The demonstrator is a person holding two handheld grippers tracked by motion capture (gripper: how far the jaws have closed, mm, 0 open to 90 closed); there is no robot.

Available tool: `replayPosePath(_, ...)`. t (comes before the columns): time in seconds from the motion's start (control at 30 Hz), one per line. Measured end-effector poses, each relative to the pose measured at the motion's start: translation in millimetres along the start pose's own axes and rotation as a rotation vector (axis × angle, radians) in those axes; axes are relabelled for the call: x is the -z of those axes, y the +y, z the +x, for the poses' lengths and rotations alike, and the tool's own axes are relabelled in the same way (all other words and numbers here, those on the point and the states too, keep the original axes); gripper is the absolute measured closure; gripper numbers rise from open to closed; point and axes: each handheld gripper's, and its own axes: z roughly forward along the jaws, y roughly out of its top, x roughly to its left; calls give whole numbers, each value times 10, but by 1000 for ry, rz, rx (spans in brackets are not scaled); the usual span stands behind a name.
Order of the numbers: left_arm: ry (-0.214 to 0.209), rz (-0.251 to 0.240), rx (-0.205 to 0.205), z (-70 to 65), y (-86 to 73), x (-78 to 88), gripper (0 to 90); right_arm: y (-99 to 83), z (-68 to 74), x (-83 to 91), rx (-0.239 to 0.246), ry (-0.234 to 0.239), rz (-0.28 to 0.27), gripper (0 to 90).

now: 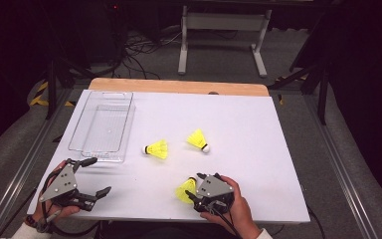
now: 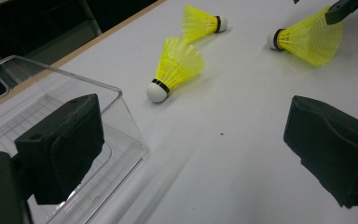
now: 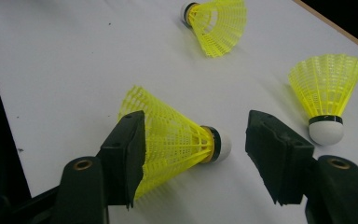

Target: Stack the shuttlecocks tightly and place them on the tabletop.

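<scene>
High view: the white bench (image 1: 258, 149) carries a clear tray (image 1: 102, 127) near its far left corner and 3 yellow shuttlecocks, the near-edge shuttlecock (image 1: 185, 190) lying between the right gripper (image 1: 195, 190)'s unclenched jaws, while the left gripper (image 1: 94, 175)'s jaws gape, released.

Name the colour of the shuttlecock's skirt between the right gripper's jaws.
Yellow skirt, clearest in the right gripper view.

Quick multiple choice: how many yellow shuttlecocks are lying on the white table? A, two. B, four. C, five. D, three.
D: the high view shows one shuttlecock near the clear tray, a second to its right, and a third between the jaws of the right hand-held gripper.
</scene>
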Motion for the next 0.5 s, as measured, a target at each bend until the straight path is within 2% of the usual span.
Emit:
replayPosePath(0.13,0,-1,7,0,-5,4,59,10,7,-23,18,-1,1,392)
replayPosePath(0.27,-7,1,6,2,-3,-7,60,16,15,-43,36,1,7,452)
replayPosePath(0.5,-11,4,8,6,-5,-17,60,19,30,-83,68,-9,38,637)
